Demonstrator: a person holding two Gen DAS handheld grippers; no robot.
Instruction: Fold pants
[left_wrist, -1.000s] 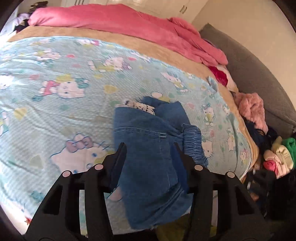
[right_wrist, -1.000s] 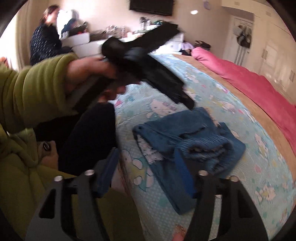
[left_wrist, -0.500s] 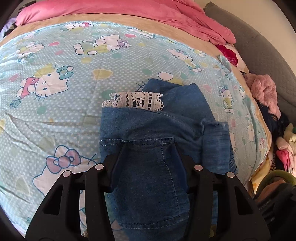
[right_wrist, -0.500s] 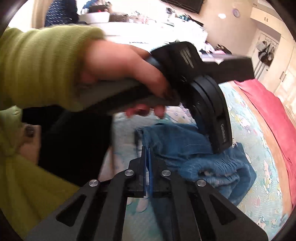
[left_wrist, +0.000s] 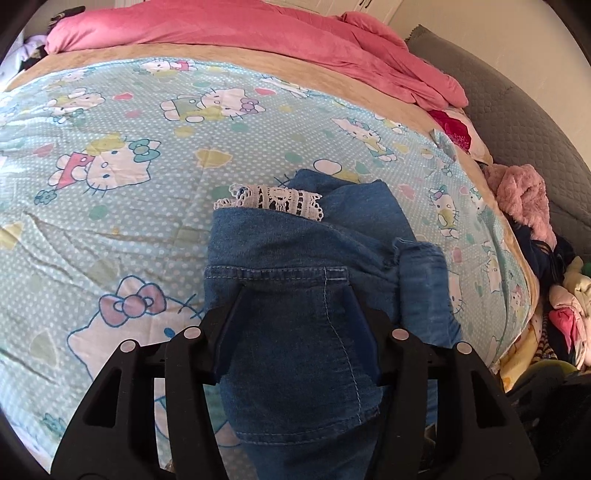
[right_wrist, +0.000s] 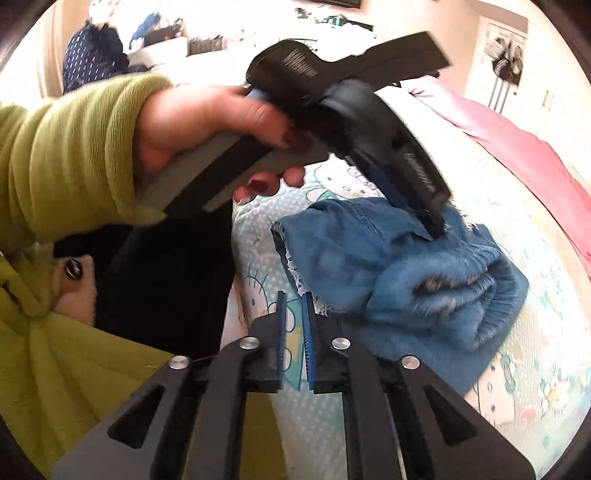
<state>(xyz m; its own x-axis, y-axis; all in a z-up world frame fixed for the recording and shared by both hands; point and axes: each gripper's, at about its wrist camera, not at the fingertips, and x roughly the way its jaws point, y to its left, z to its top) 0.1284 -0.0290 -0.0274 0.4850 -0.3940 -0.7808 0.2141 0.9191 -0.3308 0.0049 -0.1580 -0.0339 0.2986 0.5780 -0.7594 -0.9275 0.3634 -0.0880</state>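
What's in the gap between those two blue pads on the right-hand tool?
Nothing is held there. The right gripper is opening, and its own camera shows only cartoon-print bedsheet through the gap; the denim pants lie just beyond.

Pants (left_wrist: 295, 332) on sheet (left_wrist: 110, 184), blanket (left_wrist: 240, 29) probably behind

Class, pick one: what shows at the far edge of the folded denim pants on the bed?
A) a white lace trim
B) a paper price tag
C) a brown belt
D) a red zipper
A: a white lace trim peeks out from the pants.
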